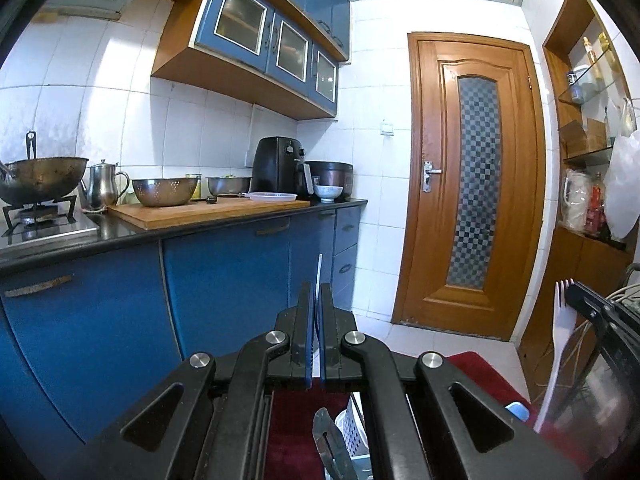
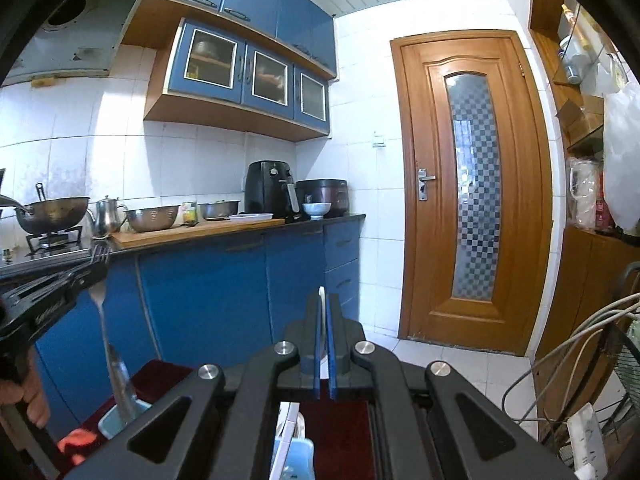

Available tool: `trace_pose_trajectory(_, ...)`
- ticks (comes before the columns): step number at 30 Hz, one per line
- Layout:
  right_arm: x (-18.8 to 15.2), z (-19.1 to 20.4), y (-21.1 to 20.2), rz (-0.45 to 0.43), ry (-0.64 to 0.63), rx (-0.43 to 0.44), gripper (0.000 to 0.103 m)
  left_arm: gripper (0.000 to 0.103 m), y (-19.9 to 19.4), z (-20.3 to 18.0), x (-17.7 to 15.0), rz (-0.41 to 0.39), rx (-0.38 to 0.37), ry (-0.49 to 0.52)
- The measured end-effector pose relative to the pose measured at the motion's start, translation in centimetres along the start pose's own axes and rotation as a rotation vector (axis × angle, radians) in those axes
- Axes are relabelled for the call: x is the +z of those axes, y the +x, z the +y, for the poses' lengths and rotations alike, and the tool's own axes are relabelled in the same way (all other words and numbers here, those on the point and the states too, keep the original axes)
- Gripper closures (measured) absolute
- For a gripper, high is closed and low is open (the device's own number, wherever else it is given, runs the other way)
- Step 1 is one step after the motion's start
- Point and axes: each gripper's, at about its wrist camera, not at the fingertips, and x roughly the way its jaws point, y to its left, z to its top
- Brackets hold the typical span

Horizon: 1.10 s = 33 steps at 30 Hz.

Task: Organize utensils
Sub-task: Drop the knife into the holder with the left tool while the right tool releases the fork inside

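- I see a left gripper, black with blue pads, on a silver metal fork.
- I see a right gripper, same colours, on a white plastic fork.
- Cabinets: blue.
- Door: orange-brown wood, checkered glass.
- Wall tiles: white.
- Cloth below: dark red.

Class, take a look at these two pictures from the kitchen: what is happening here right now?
A person is sorting cutlery with a hand-held gripper in each hand. The left gripper is shut on a metal fork, held upright with its prongs up. The right gripper is shut on a white plastic fork, also prongs up. Both are raised over a dark red cloth, where a light blue holder stands below. Neither fork has been put away yet.
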Motion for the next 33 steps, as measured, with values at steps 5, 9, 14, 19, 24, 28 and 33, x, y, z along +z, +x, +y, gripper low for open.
trace_pose_trajectory(5,-1.7,0.4,1.6,0.012,-0.018,0.022,0.099,0.103,0.6,-0.3,-1.6,0.0,-0.002,-0.011)
trace_pose_trajectory(9,-2.9,0.6,1.9,0.026,-0.036,0.051,0.099,0.103,0.5,-0.8,-2.9,0.0,0.004,-0.013)
trace_pose_trajectory(14,-3.8,1.4,1.6,0.033,-0.079,0.089,0.099,0.103,0.1,-1.3,-4.4,-0.014,0.015,0.004)
trace_pose_trajectory(19,-4.8,2.1,1.4,0.066,-0.104,0.127,0.099,0.103,-0.2,-2.2,-5.8,-0.001,-0.002,0.021)
trace_pose_trajectory(24,-5.7,2.1,1.5,0.127,-0.07,0.175,0.099,0.103,-0.3,-2.4,-6.9,0.025,-0.022,0.016)
trace_pose_trajectory(28,-6.2,1.9,1.6,0.171,-0.019,0.208,0.099,0.103,0.0,-2.5,-7.5,0.065,-0.055,0.012)
trace_pose_trajectory(33,-6.2,1.4,1.3,0.196,0.048,0.24,0.092,0.098,0.0,-2.6,-7.8,0.11,-0.102,0.014)
